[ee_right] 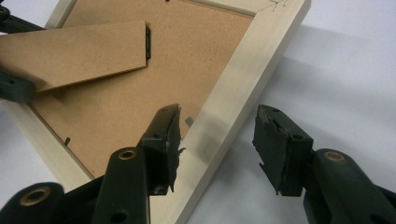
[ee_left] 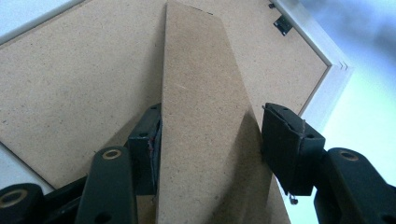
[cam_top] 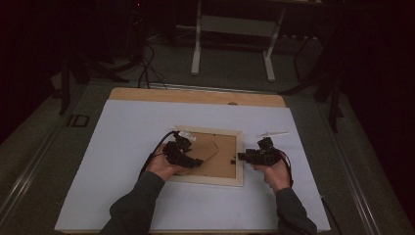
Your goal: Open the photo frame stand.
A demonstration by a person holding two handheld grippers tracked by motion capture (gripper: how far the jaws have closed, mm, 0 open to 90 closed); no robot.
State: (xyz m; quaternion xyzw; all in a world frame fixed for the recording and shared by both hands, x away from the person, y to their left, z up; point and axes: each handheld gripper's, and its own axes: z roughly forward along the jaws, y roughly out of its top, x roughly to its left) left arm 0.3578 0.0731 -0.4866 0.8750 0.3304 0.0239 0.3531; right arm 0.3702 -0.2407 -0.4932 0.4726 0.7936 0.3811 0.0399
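A pale wooden picture frame [cam_top: 215, 131] lies face down on the white table cover, its brown backing board [ee_left: 84, 79] up. The hinged cardboard stand [ee_left: 205, 116] is raised off the backing. My left gripper [ee_left: 210, 135] is shut on that stand, a pad against each of its long edges. In the high view the left gripper [cam_top: 195, 162] reaches in from the frame's left side. My right gripper [ee_right: 217, 135] is open and straddles the frame's right rail [ee_right: 243, 79]; one pad hovers over the backing, the other stands off the rail's outer side. In the high view the right gripper [cam_top: 241, 157] is at the frame's right edge.
The white cover [cam_top: 127, 147] lies over a wooden table whose far edge [cam_top: 195, 95] shows. A thin pale strip [cam_top: 273, 133] lies just right of the frame's far corner. A small clear piece [cam_top: 186, 134] sits at the frame's far left corner. A white stand [cam_top: 230, 44] is on the floor behind.
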